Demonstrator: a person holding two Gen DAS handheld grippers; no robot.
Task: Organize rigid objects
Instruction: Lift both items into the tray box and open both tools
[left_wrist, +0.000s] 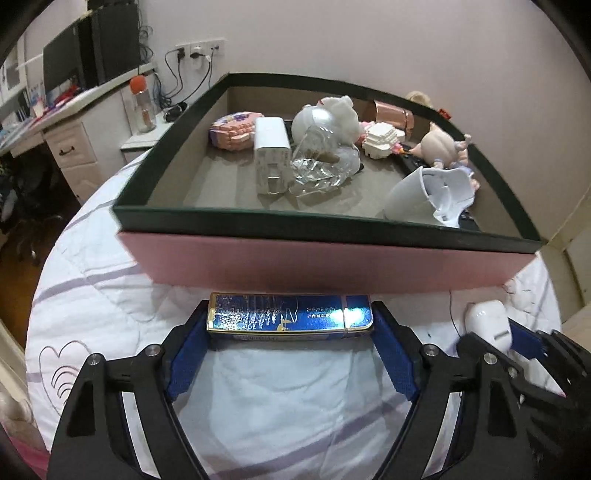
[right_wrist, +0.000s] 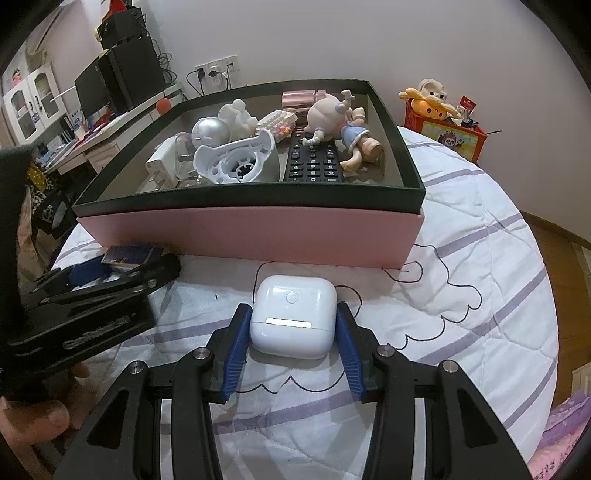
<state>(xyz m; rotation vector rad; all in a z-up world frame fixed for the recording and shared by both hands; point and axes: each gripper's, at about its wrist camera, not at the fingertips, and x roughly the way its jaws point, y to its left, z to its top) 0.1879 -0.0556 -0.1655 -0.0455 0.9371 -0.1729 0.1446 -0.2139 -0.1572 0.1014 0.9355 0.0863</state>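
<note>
Left wrist view: a blue tin (left_wrist: 290, 314) lies on the bed quilt (left_wrist: 110, 295) between the left tongs (left_wrist: 290, 332), whose pads touch both ends, grasping it.

Right wrist view: a white earbud case (right_wrist: 293, 315) sits between the right tongs (right_wrist: 293, 332), clenched on its sides, before the pink box (right_wrist: 251, 236).

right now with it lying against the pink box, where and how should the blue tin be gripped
Grip the blue tin across its two short ends, coming from the near side, away from the pink box. It lies flat on the bedspread with one long side close along the box wall, so only the ends are free. The left gripper already has its jaws at those ends.
</note>
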